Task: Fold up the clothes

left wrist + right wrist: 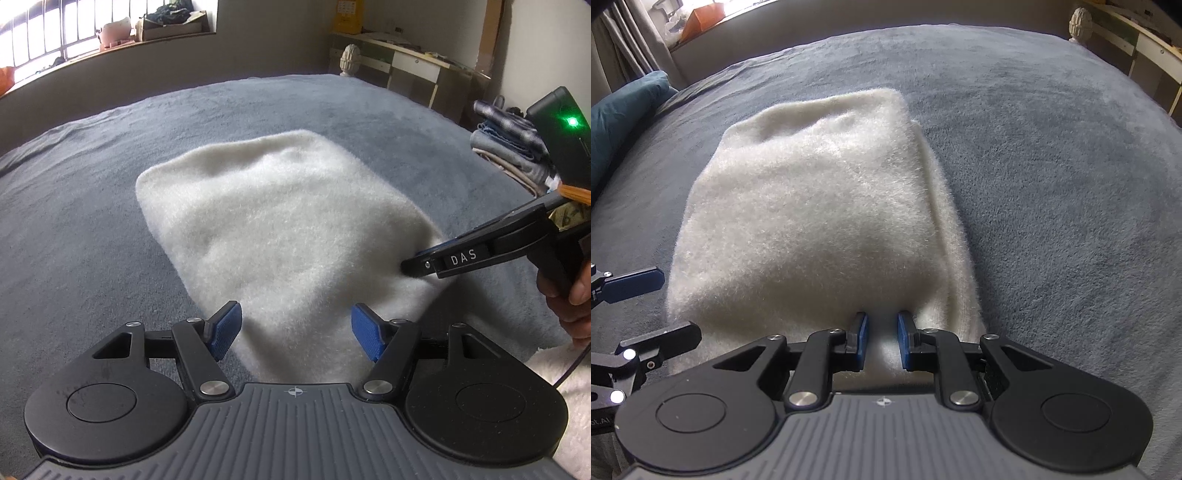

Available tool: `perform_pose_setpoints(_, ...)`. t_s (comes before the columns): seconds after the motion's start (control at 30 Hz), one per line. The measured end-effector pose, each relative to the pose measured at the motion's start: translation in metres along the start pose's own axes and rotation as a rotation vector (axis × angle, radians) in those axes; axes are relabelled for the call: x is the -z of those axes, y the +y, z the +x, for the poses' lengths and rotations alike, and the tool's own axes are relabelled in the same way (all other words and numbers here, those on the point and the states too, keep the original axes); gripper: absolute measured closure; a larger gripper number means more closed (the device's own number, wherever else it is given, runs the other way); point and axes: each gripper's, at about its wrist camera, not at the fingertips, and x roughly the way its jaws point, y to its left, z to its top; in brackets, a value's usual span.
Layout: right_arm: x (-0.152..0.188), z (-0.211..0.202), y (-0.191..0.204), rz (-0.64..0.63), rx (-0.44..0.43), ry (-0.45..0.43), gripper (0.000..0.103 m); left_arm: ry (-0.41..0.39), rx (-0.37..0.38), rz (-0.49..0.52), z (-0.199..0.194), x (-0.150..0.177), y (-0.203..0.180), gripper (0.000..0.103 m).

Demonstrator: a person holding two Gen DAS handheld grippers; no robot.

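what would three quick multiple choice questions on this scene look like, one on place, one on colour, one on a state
1. Where does the white fluffy garment lie?
A. on the grey bedspread
B. on a wooden desk
C. on the windowsill

2. What colour are the pads on the gripper fingers?
A. red
B. blue
C. yellow

3. How do the left gripper jaws stand?
A. clamped on the garment
B. wide apart, gripping nothing
C. shut on a pillow

Answers: 1 A, grey bedspread surrounds the garment on all sides. 2 B, both pads show blue. 3 B, the left wrist view shows a broad gap, with the garment only beyond it.
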Motion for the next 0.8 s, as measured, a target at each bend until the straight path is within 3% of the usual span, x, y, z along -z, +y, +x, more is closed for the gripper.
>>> perform_pose_setpoints(0.47,-0.008,0.003,0.0,-0.008,0.017,0.048,0.085,0.003,0.032,-0.017,-0.003,0.005,0.003,0.036)
perform_pose_setpoints(0.8,-0.033,0.004,0.012,-0.045,0.063,0.174,0.085,-0.029,0.179,-0.114,-0.012,0.003,0.041,0.036)
